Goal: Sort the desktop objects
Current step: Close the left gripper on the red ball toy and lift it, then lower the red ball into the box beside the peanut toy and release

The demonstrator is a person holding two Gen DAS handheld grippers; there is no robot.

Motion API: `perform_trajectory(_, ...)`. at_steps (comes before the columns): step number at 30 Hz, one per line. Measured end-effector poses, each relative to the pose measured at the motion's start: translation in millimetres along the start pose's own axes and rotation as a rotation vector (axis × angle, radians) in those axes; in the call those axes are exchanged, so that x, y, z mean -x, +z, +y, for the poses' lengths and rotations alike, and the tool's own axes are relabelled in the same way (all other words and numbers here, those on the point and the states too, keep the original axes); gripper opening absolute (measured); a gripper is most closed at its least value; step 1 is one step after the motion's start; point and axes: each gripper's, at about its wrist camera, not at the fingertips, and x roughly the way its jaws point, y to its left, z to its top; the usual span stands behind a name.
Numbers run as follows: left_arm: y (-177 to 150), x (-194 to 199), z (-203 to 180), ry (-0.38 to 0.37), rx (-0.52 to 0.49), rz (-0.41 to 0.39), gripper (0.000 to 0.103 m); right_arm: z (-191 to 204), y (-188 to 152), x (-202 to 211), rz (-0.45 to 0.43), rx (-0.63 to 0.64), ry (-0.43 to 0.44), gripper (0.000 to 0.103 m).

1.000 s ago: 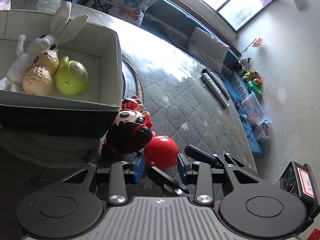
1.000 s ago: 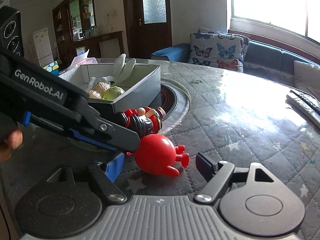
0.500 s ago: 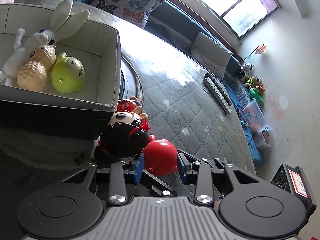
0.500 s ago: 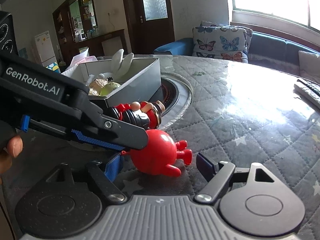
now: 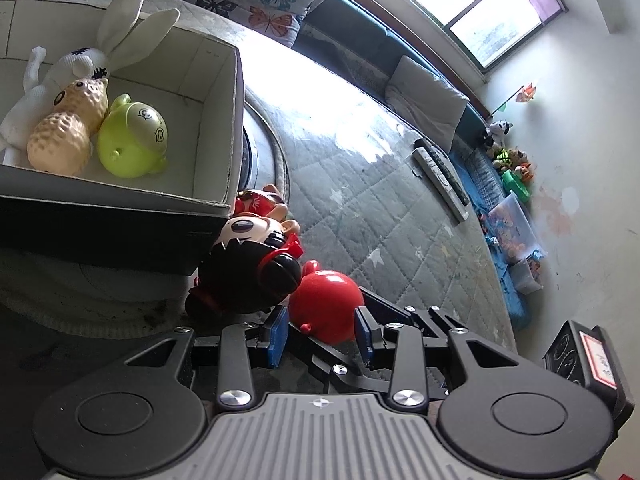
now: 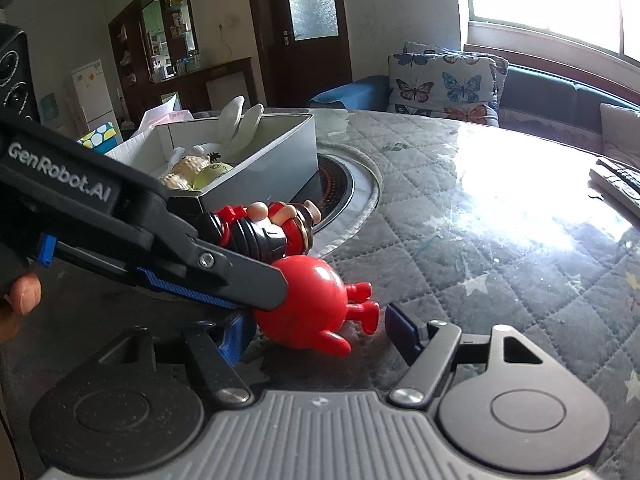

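Observation:
A round red toy (image 5: 326, 306) lies on the quilted table, also in the right wrist view (image 6: 308, 300). My left gripper (image 5: 322, 334) has its blue pads on both sides of the toy, touching or nearly so. My right gripper (image 6: 320, 334) is open, its fingers wide on each side of the same toy. A black-haired doll (image 5: 256, 268) lies beside the toy, against a grey box (image 5: 224, 128). The box holds a white rabbit plush (image 5: 80, 60), a peanut toy (image 5: 64, 132) and a green toy (image 5: 132, 140).
Two remote controls (image 5: 440, 172) lie at the far right of the table. A round inset burner (image 6: 340, 188) sits behind the box. A sofa with butterfly cushions (image 6: 444, 84) runs behind the table. A speaker (image 5: 588, 356) stands at the right.
My left gripper has moved forward, so the red toy now sits between its pads. The right gripper stays open around the toy.

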Motion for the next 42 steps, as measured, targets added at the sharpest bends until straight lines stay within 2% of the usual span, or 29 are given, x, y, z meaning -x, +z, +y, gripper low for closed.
perform_trajectory(1, 0.0, -0.5, -0.6, 0.000, -0.006, 0.000, 0.038, 0.0, 0.1, 0.0, 0.000, 0.003, 0.002, 0.067)
perform_trajectory(8, -4.9, 3.2, -5.8, -0.008, -0.068, 0.001, 0.038, 0.3, -2.8, 5.6, -0.007, -0.016, 0.006, 0.067)
perform_trajectory(15, -13.6, 22.8, -3.3, -0.079, -0.080, 0.007, 0.038, 11.4, -1.0, 25.8, -0.029, 0.000, -0.018, 0.067)
perform_trajectory(19, -11.4, 45.6, -0.1, -0.103, -0.076, -0.037, 0.038, 29.0, 12.1, 33.0, -0.058, 0.051, -0.029, 0.067)
perform_trajectory(25, 1.8, 85.1, 13.9, -0.126, -0.053, -0.123, 0.038, 57.3, 43.4, 17.5, -0.086, 0.093, 0.021, 0.067)
perform_trajectory(30, 17.0, 113.9, 34.3, -0.092, -0.036, -0.188, 0.038, 80.9, 69.4, 4.6, -0.110, 0.128, 0.062, 0.067)
perform_trajectory(36, 38.1, 133.4, 68.4, -0.042, 0.016, -0.221, 0.038, 108.0, 98.4, -12.7, -0.129, 0.166, 0.110, 0.067)
perform_trajectory(42, 53.9, 133.0, 95.7, -0.001, 0.065, -0.194, 0.038, 125.3, 109.7, -45.3, -0.082, 0.169, 0.138, 0.067)
